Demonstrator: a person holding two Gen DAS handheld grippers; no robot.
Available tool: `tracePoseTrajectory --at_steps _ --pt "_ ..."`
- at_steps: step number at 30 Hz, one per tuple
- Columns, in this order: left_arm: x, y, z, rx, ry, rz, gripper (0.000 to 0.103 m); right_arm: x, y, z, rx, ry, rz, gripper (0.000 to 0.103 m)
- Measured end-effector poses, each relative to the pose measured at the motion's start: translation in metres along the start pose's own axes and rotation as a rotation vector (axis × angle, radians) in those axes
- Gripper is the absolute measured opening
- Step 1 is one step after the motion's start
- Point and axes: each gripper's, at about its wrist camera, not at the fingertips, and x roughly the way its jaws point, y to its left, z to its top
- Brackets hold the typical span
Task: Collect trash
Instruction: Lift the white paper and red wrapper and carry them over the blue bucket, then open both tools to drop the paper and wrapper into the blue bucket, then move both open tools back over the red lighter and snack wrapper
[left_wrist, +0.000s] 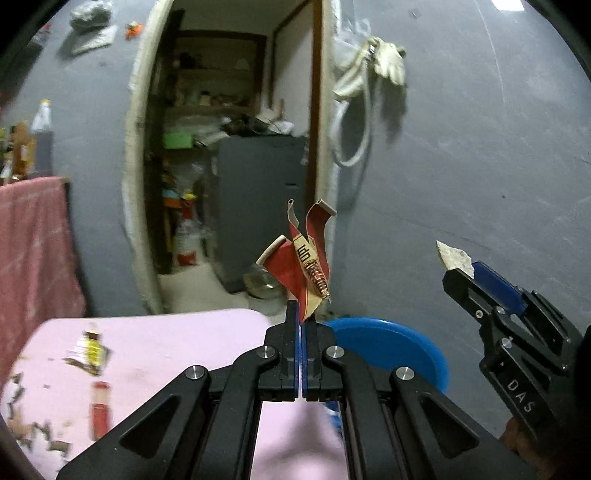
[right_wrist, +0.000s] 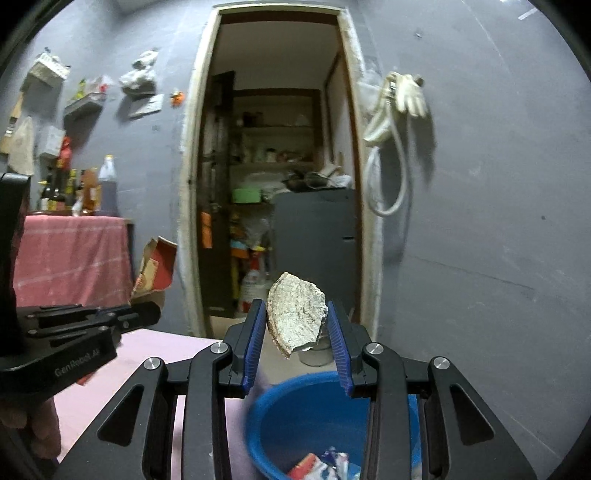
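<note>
My left gripper (left_wrist: 300, 314) is shut on a torn red and white wrapper (left_wrist: 303, 258), held up above the far edge of the pink table (left_wrist: 166, 343). It also shows in the right wrist view (right_wrist: 155, 269). My right gripper (right_wrist: 295, 317) is shut on a rough grey-white fragment (right_wrist: 297, 314), held above the blue basin (right_wrist: 295, 417). The basin holds a few wrappers (right_wrist: 325, 465). In the left wrist view the right gripper (left_wrist: 461, 275) is at the right with the fragment (left_wrist: 453, 254), beside the basin (left_wrist: 388, 343).
On the table lie a yellow wrapper (left_wrist: 88, 350), a red tube (left_wrist: 100, 410) and torn brown scraps (left_wrist: 26, 421). An open doorway (right_wrist: 280, 184) faces me. A cloth-covered stand with bottles (right_wrist: 74, 251) is at left. A glove and hose (right_wrist: 399, 110) hang on the wall.
</note>
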Motion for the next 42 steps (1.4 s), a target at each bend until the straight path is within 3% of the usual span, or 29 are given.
tracePoseTrajectory --at_steps 4,9,20,28,32,37,42 --pt "0.026 -0.023 -0.002 0.015 0.052 -0.049 0.0 0.002 -0.019 -0.005 0.006 0.015 -0.037 0.032" --pt "0.069 -0.04 -0.008 0.02 0.184 -0.08 0.0 0.015 -0.041 -0.015 0.043 0.09 -0.061 0.032" --pt "0.144 -0.041 -0.028 -0.013 0.429 -0.048 0.0 0.046 -0.074 -0.048 0.163 0.279 -0.081 0.032" --pt "0.158 -0.028 -0.049 -0.051 0.525 -0.048 0.002 0.061 -0.079 -0.06 0.202 0.365 -0.072 0.033" --pt "0.158 -0.021 -0.055 -0.085 0.539 -0.055 0.029 0.063 -0.079 -0.061 0.2 0.379 -0.078 0.035" --pt "0.144 -0.017 -0.047 -0.13 0.503 -0.071 0.033 0.061 -0.08 -0.054 0.207 0.355 -0.085 0.042" --pt "0.118 -0.006 -0.028 -0.177 0.41 -0.058 0.054 0.053 -0.076 -0.042 0.192 0.298 -0.087 0.055"
